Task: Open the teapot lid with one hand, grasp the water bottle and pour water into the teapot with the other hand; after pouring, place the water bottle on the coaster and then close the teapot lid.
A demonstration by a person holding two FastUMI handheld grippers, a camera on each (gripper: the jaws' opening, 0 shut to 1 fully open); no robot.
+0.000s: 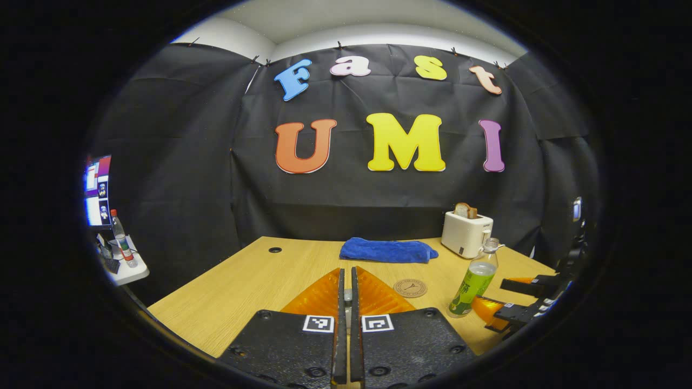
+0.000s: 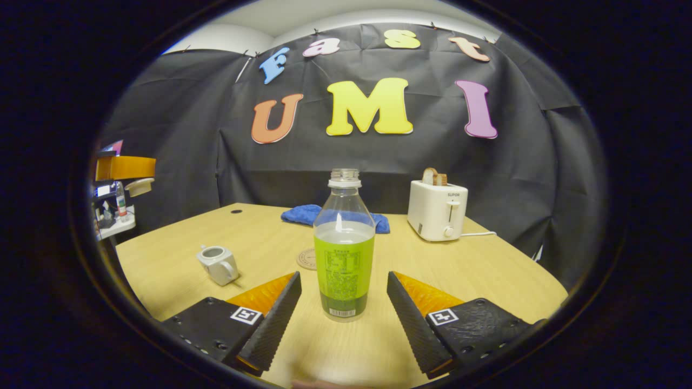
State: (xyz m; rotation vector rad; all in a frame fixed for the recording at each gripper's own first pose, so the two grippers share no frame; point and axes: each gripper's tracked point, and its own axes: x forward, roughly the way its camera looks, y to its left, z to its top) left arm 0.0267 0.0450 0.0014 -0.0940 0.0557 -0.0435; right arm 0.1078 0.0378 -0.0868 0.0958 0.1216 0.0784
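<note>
- In the right gripper view, the right gripper (image 2: 344, 302) is sitting wide open low over the table (image 2: 486, 275), its fingers (image 2: 273, 319) flanking the bottle (image 2: 344, 254) without touching it; the bottle is standing upright between them, uncapped, about half full, with a green label.
- In the left gripper view, the left gripper (image 1: 347, 302) is showing its fingers pressed almost together, only a thin slit between them; a small grey bit is showing in the slit, and I cannot tell what it is.
- In that same view the bottle (image 1: 476, 281) is standing right of the left gripper, with the right gripper (image 1: 500, 302) reaching in just beside its base from the right edge.
- The teapot (image 2: 219, 263) is resting on the table left of the bottle in the right gripper view, a small white pot with its top open; the lid itself I cannot make out.
- The coaster (image 1: 410, 288) is lying flat just beyond the left gripper's tips, round and brown; in the right gripper view it is peeking out from behind the bottle's left side.
- Farther back, a blue cloth (image 1: 386, 250) is lying crumpled near the table's far edge.
- A white toaster (image 2: 437, 209) is standing at the far right with bread sticking up from its slots; its cord is trailing off to the right.
- Off the table's left end, a side shelf (image 1: 127, 270) is holding a small bottle and a lit screen (image 1: 97, 189).
</note>
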